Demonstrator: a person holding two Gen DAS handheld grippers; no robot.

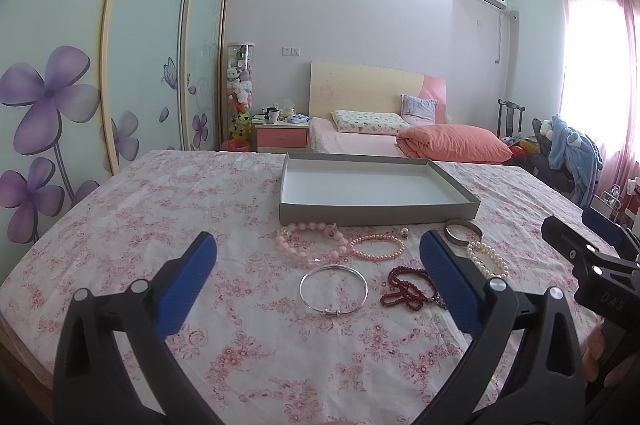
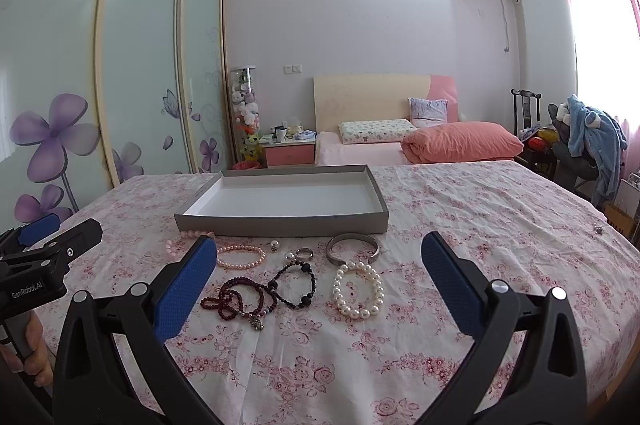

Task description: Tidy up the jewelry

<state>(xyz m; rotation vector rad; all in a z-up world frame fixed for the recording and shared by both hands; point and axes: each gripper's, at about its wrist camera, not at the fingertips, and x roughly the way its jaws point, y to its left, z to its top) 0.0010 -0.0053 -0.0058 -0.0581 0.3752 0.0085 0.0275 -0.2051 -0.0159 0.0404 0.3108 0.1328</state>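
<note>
**Jewelry laid out before an empty box, neither gripper holding anything**

Jewelry lay loose on the desk [image 2: 460,209], all of it on the near side of the grey box [image 2: 280,223], which stood empty. Going left to right along the box's near wall: a pink bead bracelet [image 1: 310,241] lay against the wall, a small pink pearl bracelet [image 2: 241,257] just beside it, a thin silver bangle [image 1: 333,289] nearer the cameras, then a dark red bead string [image 2: 236,299] tangled with a black bead bracelet [image 2: 298,283], a small ring [image 2: 304,253], a grey metal cuff [image 2: 352,247] and a white pearl bracelet [image 2: 359,289].

The left gripper [image 1: 318,265] hung spread wide and empty above the silver bangle; the right gripper [image 2: 318,265] hung likewise spread and empty, framing the beads and pearls.

The likeliest trouble was the red and black strings: lifting one would probably drag the other. The thin bangle lay flat on the cloth and might slip from the pads or pinch the cloth. The cuff touched the pearls, so a grab there could catch both. A tiny object [image 2: 599,229] sat well apart, far right of the box, easy to miss.
</note>
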